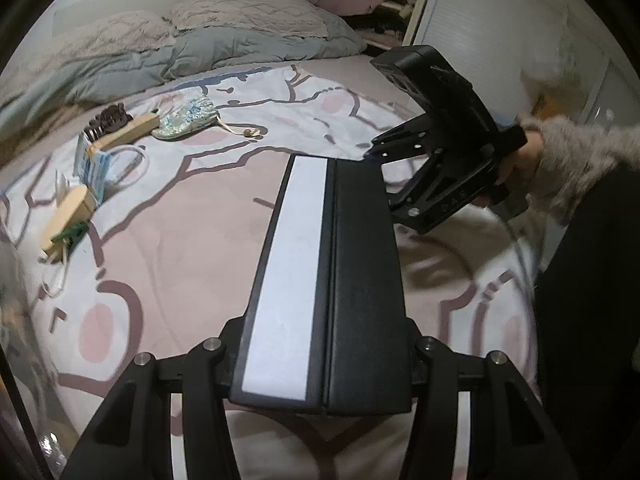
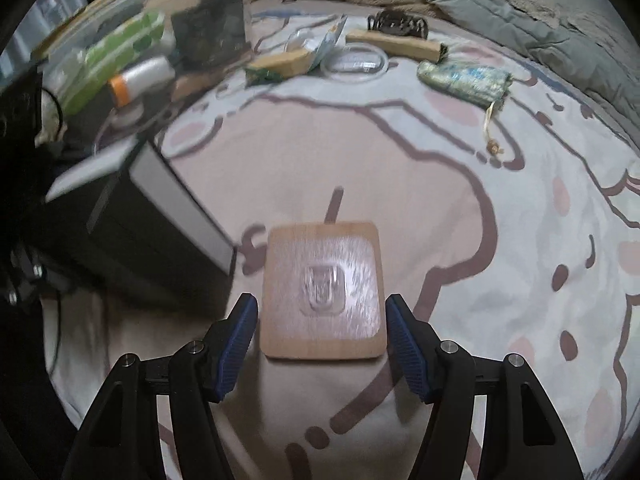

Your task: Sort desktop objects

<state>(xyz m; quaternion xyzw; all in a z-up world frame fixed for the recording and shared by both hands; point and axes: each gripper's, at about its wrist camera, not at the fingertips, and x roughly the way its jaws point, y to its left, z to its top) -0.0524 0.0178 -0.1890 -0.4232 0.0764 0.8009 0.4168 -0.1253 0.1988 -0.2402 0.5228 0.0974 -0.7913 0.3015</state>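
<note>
The right tool (image 2: 322, 344) hangs over the bed (image 2: 460, 240) and points down at a flat wooden card with a clear plastic cover (image 2: 322, 290). The card lies flat on the bedspread, right between the two blue pads (image 2: 240, 344). One pad is just beside the card's left edge and the other just beside its right edge, but I cannot see either one pressing on it, so this tool looks open and has hold of nothing. The card's long side runs straight away from the tool, so the short way across sits between the pads. That fits well: I think the tool only has to close to take the card. The left tool (image 1: 324, 392) is closed on a long black box with a white stripe (image 1: 320, 280). The box sticks out straight ahead of it, over the bed. In the right view that box is just to the left of the card, near it but not touching. So the right tool is the nearer one to the card, and the left one is already busy. Other small things, like a little shiny pouch (image 2: 464, 78) and a hair clip (image 2: 396, 24), lie well apart at the far side of the bed.
</note>
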